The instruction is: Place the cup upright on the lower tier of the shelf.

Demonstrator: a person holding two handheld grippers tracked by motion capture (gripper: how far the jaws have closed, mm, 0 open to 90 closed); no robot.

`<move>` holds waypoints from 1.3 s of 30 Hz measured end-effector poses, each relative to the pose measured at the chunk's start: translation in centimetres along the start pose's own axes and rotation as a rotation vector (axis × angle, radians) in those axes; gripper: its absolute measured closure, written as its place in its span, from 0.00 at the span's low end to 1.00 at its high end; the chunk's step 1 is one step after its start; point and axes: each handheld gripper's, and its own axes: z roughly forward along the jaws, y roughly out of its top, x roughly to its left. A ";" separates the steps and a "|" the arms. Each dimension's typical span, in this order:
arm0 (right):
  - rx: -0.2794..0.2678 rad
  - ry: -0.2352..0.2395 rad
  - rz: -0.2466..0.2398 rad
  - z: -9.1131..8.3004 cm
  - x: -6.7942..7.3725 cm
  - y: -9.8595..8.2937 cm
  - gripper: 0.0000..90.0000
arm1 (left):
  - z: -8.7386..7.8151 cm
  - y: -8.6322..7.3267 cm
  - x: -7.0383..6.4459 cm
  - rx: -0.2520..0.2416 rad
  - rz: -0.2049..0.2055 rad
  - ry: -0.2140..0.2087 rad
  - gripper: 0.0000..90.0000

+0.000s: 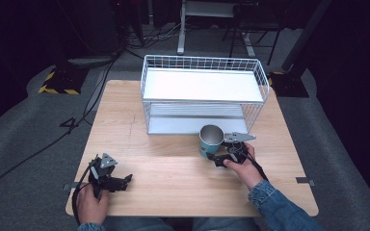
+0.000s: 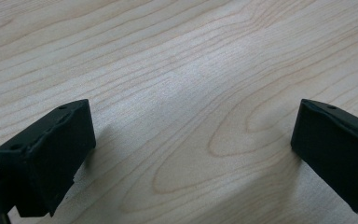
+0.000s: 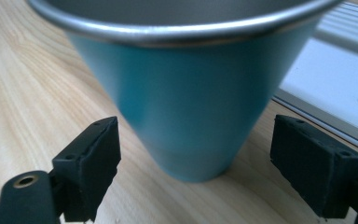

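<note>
Right gripper (image 3: 193,163) stands open, jaws flanking the teal metal cup (image 3: 191,102) just before the wire shelf rack (image 1: 204,91). Light, rigid, likely slick and tapered: grip low on its wall. Left gripper (image 2: 191,154) rests open, well away.

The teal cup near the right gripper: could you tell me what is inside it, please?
From above, the teal cup shows a bare metal inner wall with nothing visible in it. Its very bottom is shadowed, so something small lying there cannot be ruled out. The right gripper sits open around its base.
</note>
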 end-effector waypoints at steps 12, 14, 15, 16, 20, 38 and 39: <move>-0.058 0.004 -0.016 1.7 0.3 0.3 0.18 | 0.0 0.0 0.0 0.000 0.000 0.000 0.00; -0.063 -0.008 -0.026 2.0 0.4 0.3 0.18 | 0.0 0.0 0.0 0.000 0.000 0.000 0.00; -0.065 -0.009 -0.024 2.1 0.4 0.3 0.19 | 0.0 0.0 0.0 0.000 0.000 0.000 0.00; -0.065 -0.006 -0.019 2.2 0.4 0.3 0.21 | 0.0 0.0 0.0 0.000 0.000 0.000 0.00; -0.076 -0.013 -0.025 2.3 0.4 0.3 0.24 | 0.0 0.0 0.0 0.000 0.000 0.000 0.00; -0.091 -0.004 -0.038 2.2 0.4 0.7 0.24 | 0.0 0.0 0.0 0.000 0.000 0.000 0.00; -0.092 -0.003 -0.037 2.2 0.4 0.8 0.24 | 0.0 0.0 0.0 0.000 0.001 0.000 0.00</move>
